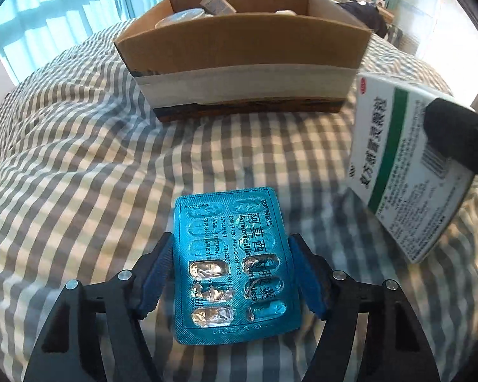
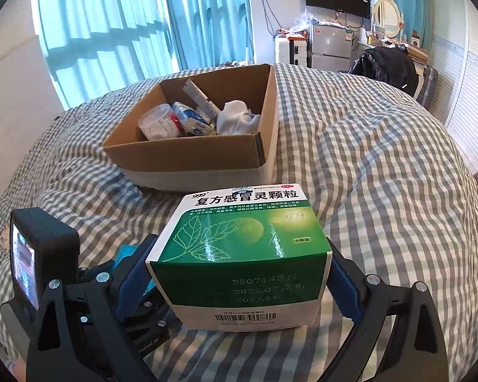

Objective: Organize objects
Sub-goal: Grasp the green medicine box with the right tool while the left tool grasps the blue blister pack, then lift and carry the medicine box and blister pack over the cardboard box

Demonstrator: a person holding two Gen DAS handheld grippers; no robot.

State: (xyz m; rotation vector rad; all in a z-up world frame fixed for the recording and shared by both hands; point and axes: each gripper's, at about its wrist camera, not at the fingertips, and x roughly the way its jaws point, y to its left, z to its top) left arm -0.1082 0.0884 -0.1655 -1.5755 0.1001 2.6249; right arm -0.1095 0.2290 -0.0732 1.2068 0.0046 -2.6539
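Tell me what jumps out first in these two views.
A blue blister pack sits clamped in the left gripper, low over the checked bedspread. The right gripper grips a green-and-white medicine box. Ahead of both stands an open cardboard box, already holding several items.

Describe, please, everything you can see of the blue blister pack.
The blue blister pack is a glossy foil sheet with two columns of capsule pockets and printed text reading Amoxicillin. Several near pockets are torn open, showing crumpled silver foil. It is pinched at its long edges by the left tool, above the checked bedding.
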